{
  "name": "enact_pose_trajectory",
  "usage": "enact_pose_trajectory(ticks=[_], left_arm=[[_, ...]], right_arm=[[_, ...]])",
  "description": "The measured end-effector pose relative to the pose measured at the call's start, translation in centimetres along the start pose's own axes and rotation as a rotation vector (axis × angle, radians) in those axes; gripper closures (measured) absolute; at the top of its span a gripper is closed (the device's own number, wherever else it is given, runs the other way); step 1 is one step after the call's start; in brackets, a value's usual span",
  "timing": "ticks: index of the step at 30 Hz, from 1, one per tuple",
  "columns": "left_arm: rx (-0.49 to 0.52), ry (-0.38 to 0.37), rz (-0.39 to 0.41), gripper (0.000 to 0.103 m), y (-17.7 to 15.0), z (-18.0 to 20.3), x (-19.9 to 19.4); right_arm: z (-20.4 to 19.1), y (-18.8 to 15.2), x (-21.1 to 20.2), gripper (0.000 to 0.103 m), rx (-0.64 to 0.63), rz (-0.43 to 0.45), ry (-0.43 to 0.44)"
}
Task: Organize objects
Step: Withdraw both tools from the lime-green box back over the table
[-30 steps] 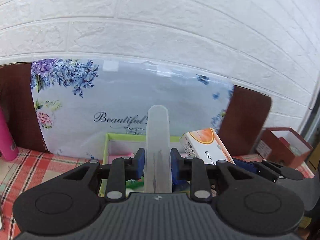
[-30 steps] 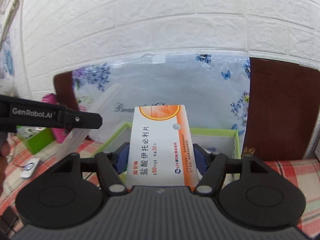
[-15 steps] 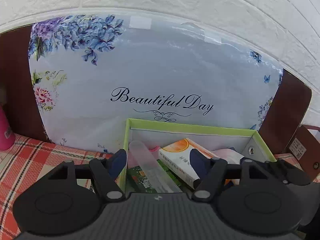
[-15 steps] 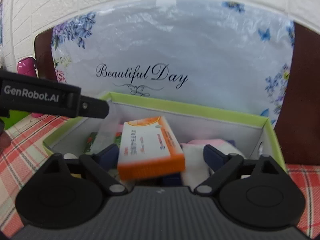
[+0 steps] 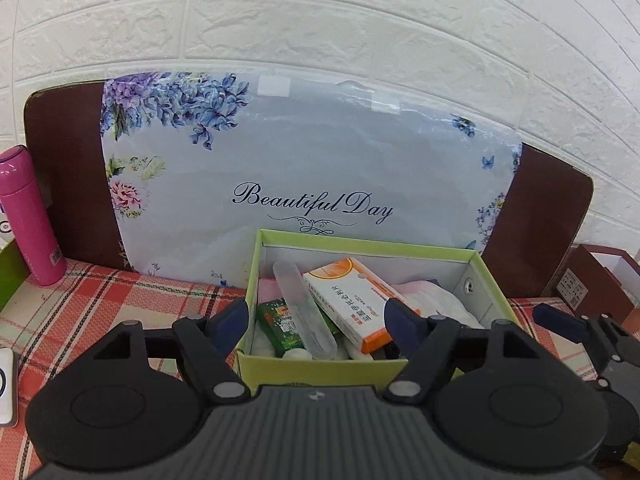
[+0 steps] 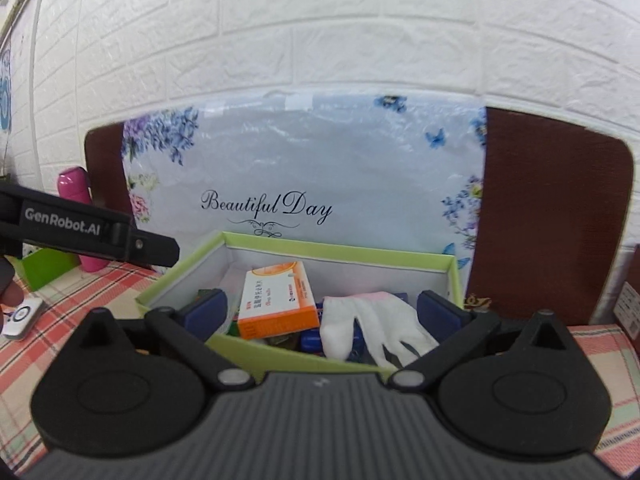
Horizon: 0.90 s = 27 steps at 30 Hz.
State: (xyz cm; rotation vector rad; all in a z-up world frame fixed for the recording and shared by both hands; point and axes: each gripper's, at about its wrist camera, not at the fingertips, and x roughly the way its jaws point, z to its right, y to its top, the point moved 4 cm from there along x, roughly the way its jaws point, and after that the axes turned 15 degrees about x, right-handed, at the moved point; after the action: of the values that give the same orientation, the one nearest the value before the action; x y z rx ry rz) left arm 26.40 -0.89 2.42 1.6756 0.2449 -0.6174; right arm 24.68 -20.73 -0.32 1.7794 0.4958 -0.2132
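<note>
A lime-green open box (image 5: 312, 368) (image 6: 360, 254) stands on the checked cloth before a floral board. In it lie a clear plastic tube case (image 5: 304, 316), an orange-and-white medicine box (image 5: 352, 304) (image 6: 276, 300), a small green box (image 5: 280, 326) and a white glove (image 6: 372, 326). My left gripper (image 5: 318, 320) is open and empty just in front of the green box. My right gripper (image 6: 322, 312) is open and empty over the box's near wall.
A pink bottle (image 5: 30, 216) (image 6: 78, 200) stands at the left by the floral "Beautiful Day" board (image 5: 312, 168). A brown box (image 5: 600, 284) sits at the right. A white device (image 6: 24, 316) lies on the checked cloth at the left. A white brick wall is behind.
The left gripper opened and let the clear tube case drop into the green box. The right gripper opened and let the medicine box drop in. Both grippers have pulled back.
</note>
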Motion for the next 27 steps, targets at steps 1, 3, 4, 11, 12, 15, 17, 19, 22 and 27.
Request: enact_pose_trajectory(ticks=[1,3,4,11,12,15,17,19,22,27], left_arm=[[0.008,0.002,0.004,0.024,-0.3,0.4,-0.8],[0.022,0.004,0.003,0.024,-1.0,1.4,-2.2],[0.029,0.006,0.001,0.024,-1.4,1.9,-2.9],[0.056,-0.004,-0.021,0.024,-4.7,5.0,-6.3],[0.062,0.0,-0.023,0.024,-5.2,5.4,-6.7],[0.054,0.004,-0.036,0.024,-6.5,6.1,-7.5],[0.042,-0.004,-0.047,0.024,-7.3,6.6,-7.8],[0.039,-0.011,-0.065,0.024,-8.2,7.1,-8.0],[0.03,-0.025,-0.101,0.024,-9.5,7.8,-7.8],[0.023,-0.034,-0.146,0.024,-11.2,8.5,-7.3]], right_arm=[[0.1,-0.1,-1.0,0.0,0.004,0.004,0.001],[0.4,-0.5,-3.0,0.0,0.012,0.006,0.006],[0.6,-0.7,-3.9,0.0,0.012,0.002,0.006],[1.7,-3.2,-9.5,0.0,0.021,0.004,0.005],[2.0,-3.6,-10.2,0.0,0.028,0.003,0.008],[2.8,-4.8,-11.9,0.0,0.049,0.0,-0.012],[3.2,-5.8,-12.8,0.0,0.062,-0.009,-0.02],[3.5,-6.7,-13.5,0.0,0.07,-0.023,-0.019],[4.1,-8.1,-14.3,0.0,0.085,-0.038,-0.034],[5.3,-10.5,-15.1,0.0,0.115,-0.071,-0.062]])
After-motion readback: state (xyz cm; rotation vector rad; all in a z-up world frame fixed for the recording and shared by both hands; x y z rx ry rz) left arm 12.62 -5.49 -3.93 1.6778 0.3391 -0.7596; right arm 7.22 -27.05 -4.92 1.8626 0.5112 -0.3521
